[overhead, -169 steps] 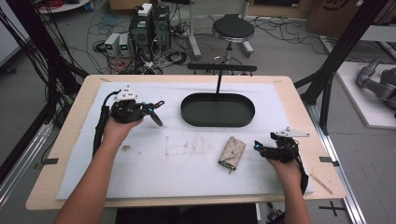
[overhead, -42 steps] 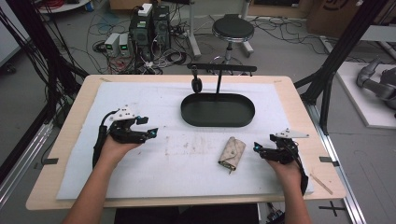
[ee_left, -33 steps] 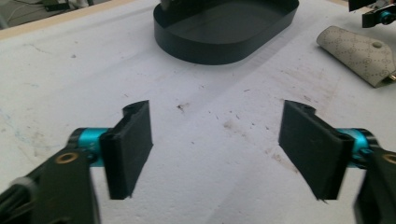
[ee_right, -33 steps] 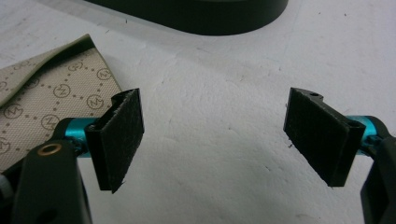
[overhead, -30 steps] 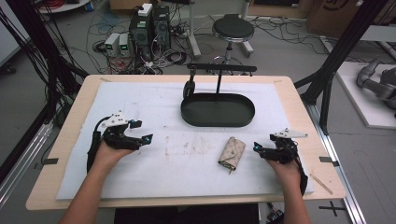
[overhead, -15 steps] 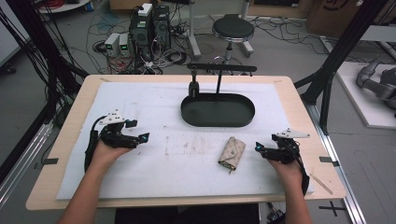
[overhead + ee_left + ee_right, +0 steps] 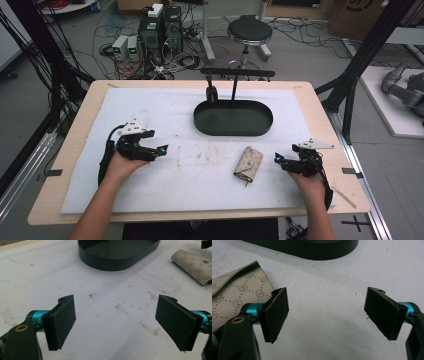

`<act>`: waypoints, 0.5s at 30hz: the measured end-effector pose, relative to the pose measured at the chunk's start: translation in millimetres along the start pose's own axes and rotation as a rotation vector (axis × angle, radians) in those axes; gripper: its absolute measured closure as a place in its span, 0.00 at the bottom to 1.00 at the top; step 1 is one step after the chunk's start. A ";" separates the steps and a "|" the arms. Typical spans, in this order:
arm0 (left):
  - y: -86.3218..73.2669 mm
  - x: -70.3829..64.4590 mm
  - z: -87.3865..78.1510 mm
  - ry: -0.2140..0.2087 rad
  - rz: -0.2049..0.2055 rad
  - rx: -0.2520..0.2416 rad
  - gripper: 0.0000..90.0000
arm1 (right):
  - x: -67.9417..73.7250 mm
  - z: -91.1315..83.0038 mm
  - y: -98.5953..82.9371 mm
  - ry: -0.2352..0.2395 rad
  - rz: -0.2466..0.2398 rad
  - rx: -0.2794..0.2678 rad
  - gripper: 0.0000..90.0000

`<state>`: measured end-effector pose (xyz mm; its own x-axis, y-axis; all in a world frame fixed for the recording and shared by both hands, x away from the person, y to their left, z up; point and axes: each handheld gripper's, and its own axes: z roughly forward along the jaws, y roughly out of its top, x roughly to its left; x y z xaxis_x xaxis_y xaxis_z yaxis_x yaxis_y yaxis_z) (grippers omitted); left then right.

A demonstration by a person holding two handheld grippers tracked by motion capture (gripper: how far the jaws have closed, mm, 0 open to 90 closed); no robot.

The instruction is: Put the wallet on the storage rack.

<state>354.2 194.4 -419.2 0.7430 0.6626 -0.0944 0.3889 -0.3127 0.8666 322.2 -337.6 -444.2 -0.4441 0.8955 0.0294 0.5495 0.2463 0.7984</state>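
Beige patterned fabric marks the key pouch (image 7: 248,163), which lies flat on the white mat (image 7: 165,107) covering the wooden desk (image 7: 320,112), right of centre and just in front of the black oval tray (image 7: 233,118). The pouch rests at a slight tilt, its narrow end with a small metal piece pointing toward the person's side. Nothing touches it.

The right tongs (image 7: 278,159) sit low over the mat to the right of the pouch, near it but apart, with the person's right hand (image 7: 309,176) behind them. In the right gripper view the two black jaws stand wide apart with bare mat between them; the pouch (image 7: 235,300) lies beside and behind the left-hand jaw, outside the gap, and the dark wall of the tray (image 7: 312,250) runs across the top.

The left tongs (image 7: 161,149) are held over the left part of the mat, well apart from the pouch, by the left hand (image 7: 120,162). In the left gripper view the jaws are likewise spread wide and hold nothing; between them lies stained mat, with the tray (image 7: 117,255) ahead and the pouch (image 7: 193,266) off at the upper right.

The tray appears empty, and a black upright stand with a crossbar (image 7: 237,74) rises at its far rim, a small dark item (image 7: 211,92) hanging from the bar on the left. Brownish smudges (image 7: 202,155) mark the mat between the two tongs.
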 end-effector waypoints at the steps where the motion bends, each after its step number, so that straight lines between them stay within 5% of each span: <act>1: 1.2 -3.1 4.3 -0.001 -0.003 0.005 0.18 | -0.5 -0.7 -0.7 0.001 -0.002 -0.002 0.23; 15: 25.0 -60.6 60.7 -0.120 0.047 0.054 0.18 | -8.4 -14.6 -7.6 -0.018 0.026 -0.023 0.23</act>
<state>352.0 105.1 -421.6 0.8198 0.5609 -0.1150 0.3785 -0.3801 0.8440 311.5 -352.4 -441.7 -0.4169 0.9081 0.0391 0.5442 0.2149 0.8109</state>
